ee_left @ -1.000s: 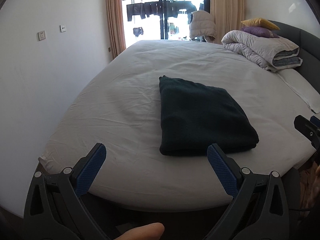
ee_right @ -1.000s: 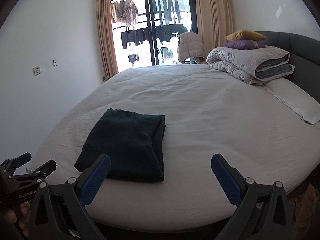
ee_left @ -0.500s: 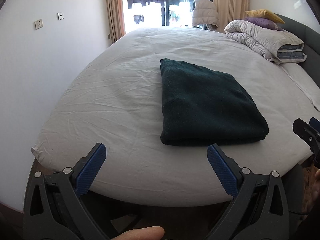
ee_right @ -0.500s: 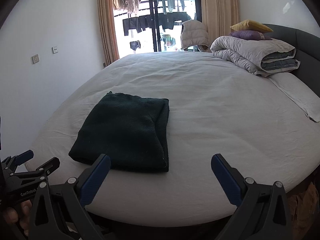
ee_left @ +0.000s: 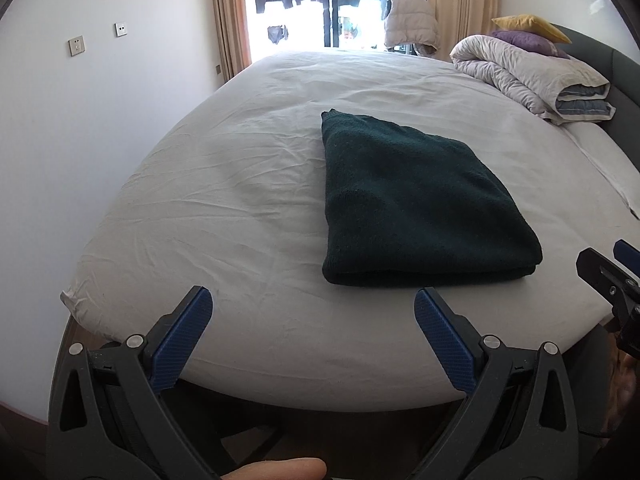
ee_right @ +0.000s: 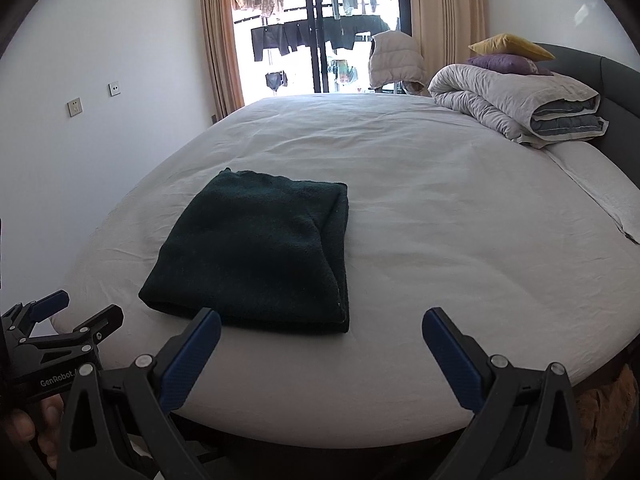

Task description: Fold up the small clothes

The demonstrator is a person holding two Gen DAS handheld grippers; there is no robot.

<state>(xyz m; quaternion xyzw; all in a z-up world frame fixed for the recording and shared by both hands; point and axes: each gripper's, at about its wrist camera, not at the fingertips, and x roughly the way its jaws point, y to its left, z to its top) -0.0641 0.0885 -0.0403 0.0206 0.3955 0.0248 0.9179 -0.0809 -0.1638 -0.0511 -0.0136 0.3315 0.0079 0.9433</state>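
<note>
Both tongs hang spread wide with nothing between their blue pads. From the left wrist view, the left gripper [ee_left: 312, 312] hovers at the near edge of the bed [ee_left: 224, 208], its fingers apart and touching neither sheet nor cloth; its right finger points toward the near folded edge of the dark green garment [ee_left: 416, 208] but stays clear of it. From the right wrist view, the right gripper [ee_right: 320, 332] is likewise released and holds nothing, its left finger [ee_right: 192, 356] overlapping the garment's near edge in the picture, though I cannot tell whether it touches.

That garment [ee_right: 260, 252] lies folded into a neat rectangle on the white sheet, toward the near left part of the bed, flat and apart from the rolled grey duvet [ee_right: 516, 100] at the far right.

Only the right wrist view shows the left gripper from the side [ee_right: 60, 332], down at the bed's left edge with a thumb beneath it. Only the left wrist view shows a fingertip [ee_left: 276, 469] at the bottom and the right gripper's tip [ee_left: 612, 276] at the right edge. Laundry hangs outside the window [ee_right: 320, 20] beyond the bed.
</note>
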